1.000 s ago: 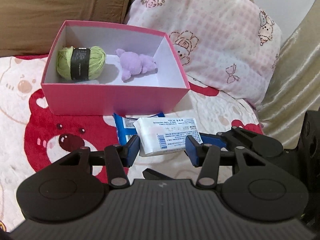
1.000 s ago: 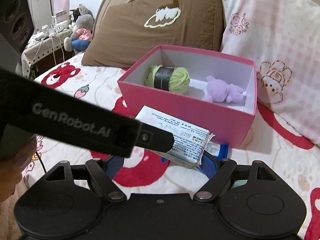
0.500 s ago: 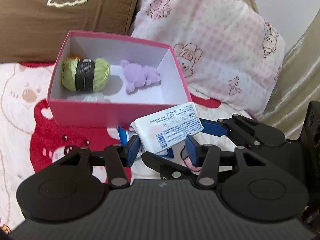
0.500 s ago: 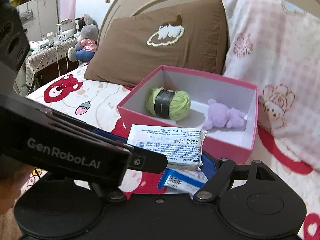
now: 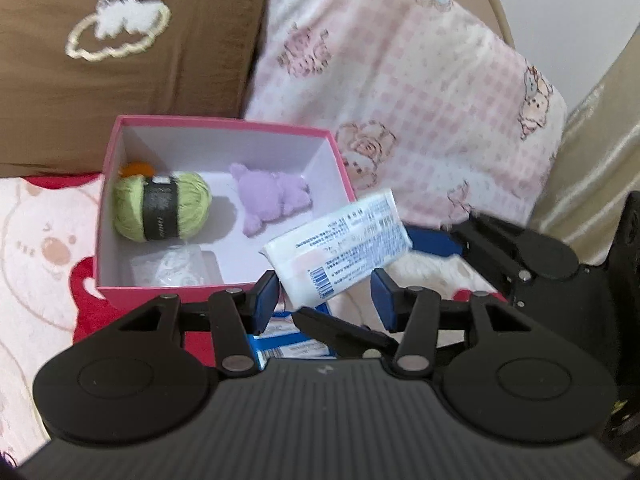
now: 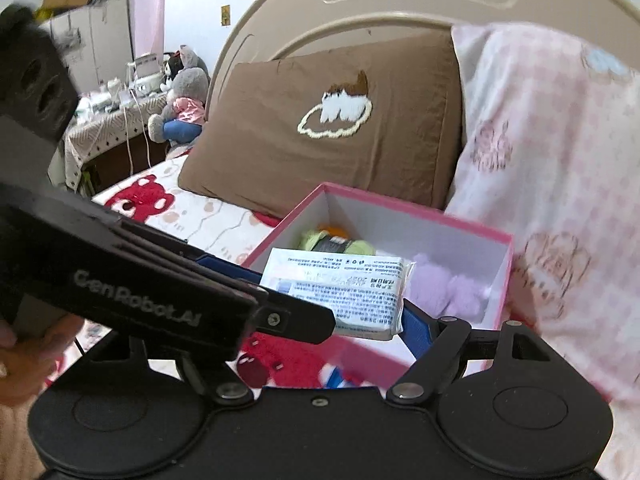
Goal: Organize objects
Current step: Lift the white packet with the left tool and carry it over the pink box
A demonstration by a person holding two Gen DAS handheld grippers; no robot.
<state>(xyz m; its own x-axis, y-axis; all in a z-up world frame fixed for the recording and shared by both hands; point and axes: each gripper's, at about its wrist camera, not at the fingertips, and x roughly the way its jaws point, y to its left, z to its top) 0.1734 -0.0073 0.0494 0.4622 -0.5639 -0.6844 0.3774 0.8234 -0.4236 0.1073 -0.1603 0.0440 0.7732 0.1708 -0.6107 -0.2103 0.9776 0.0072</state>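
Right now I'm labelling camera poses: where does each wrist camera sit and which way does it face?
Left wrist: behind the left hand-held gripper, facing down into the pink box; the right hand-held gripper enters from the right.
Right wrist: behind the right hand-held gripper, facing the headboard over the box; the left hand-held gripper crosses from the left, a hand low left.
Shared: tissue pack, green yarn, purple plush, brown pillow.
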